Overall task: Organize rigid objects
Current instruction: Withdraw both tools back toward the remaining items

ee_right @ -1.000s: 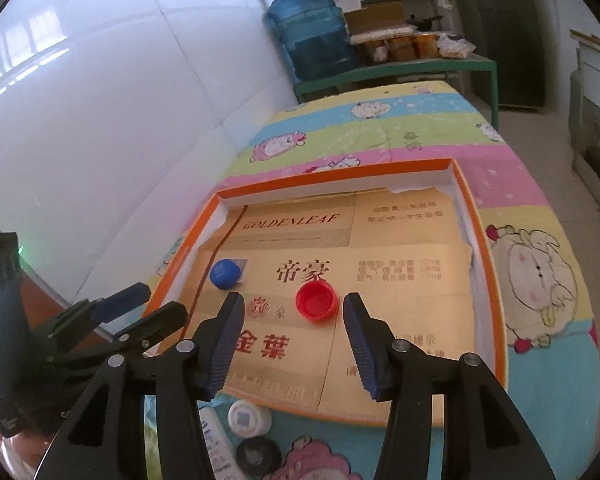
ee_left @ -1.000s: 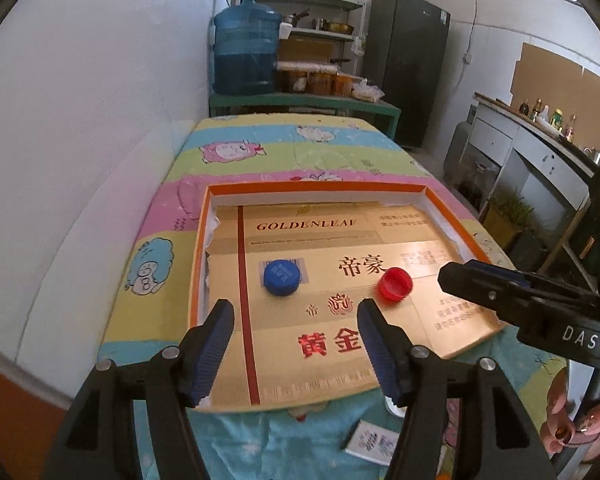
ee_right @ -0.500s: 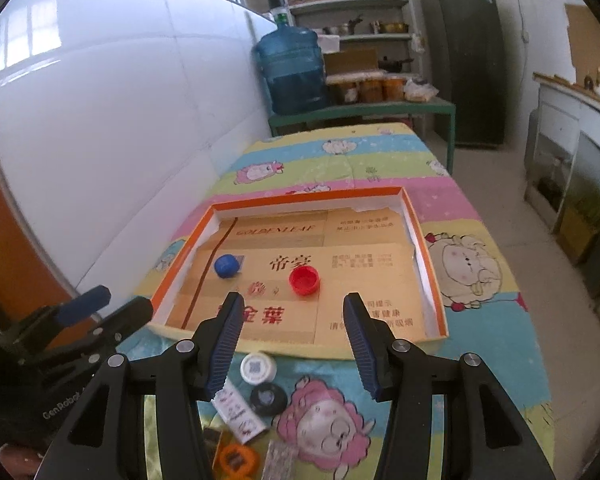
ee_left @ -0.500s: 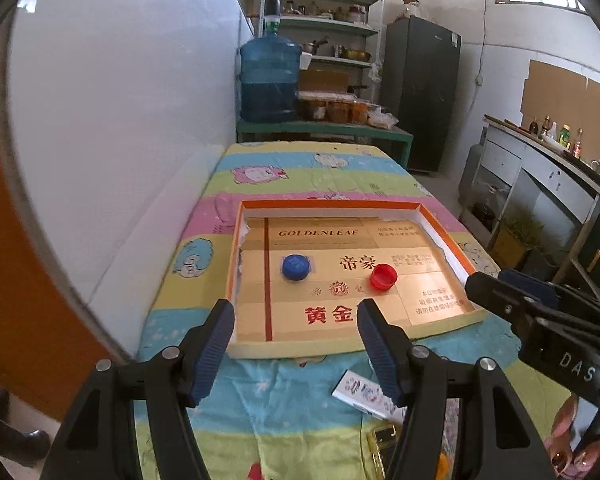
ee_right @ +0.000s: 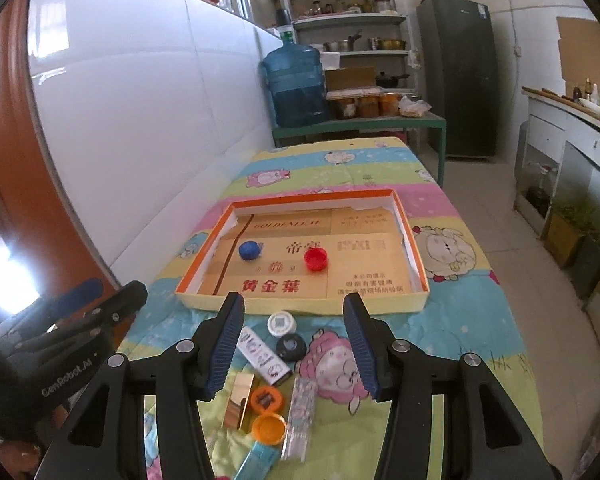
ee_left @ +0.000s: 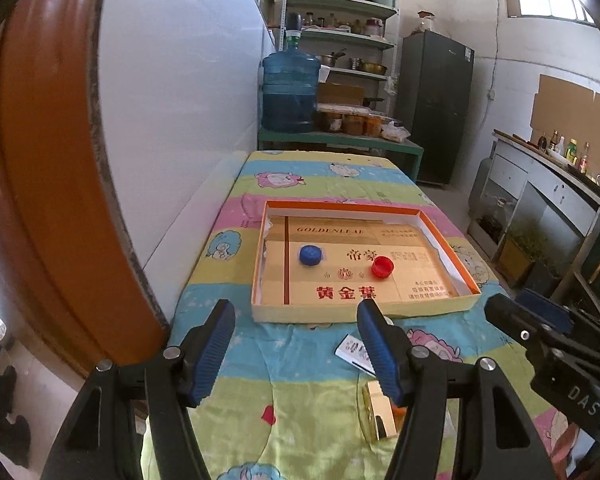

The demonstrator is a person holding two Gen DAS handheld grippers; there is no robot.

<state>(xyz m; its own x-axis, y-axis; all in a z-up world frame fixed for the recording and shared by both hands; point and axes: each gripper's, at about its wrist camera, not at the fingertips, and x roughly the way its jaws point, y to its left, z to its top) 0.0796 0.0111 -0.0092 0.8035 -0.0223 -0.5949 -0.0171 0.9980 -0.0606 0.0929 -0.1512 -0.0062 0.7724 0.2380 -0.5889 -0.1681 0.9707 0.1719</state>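
With both the left gripper [ee_left: 296, 344] and right gripper [ee_right: 294, 344] half open and empty, lower squarely over one loose white cap [ee_right: 281, 323] just near of the box [ee_right: 418, 270], where blue cap [ee_right: 249, 249] and red cap [ee_right: 315, 259] lie.

Bright window daylight, glare on the white wall, edges fisheye-warped.

You've got two black grippers: the left gripper [ee_left: 294, 350] and right gripper [ee_right: 294, 346] both show ribbed blue pads, silver screws, white "GenRobot.AI" and "DAS" lettering on the bodies
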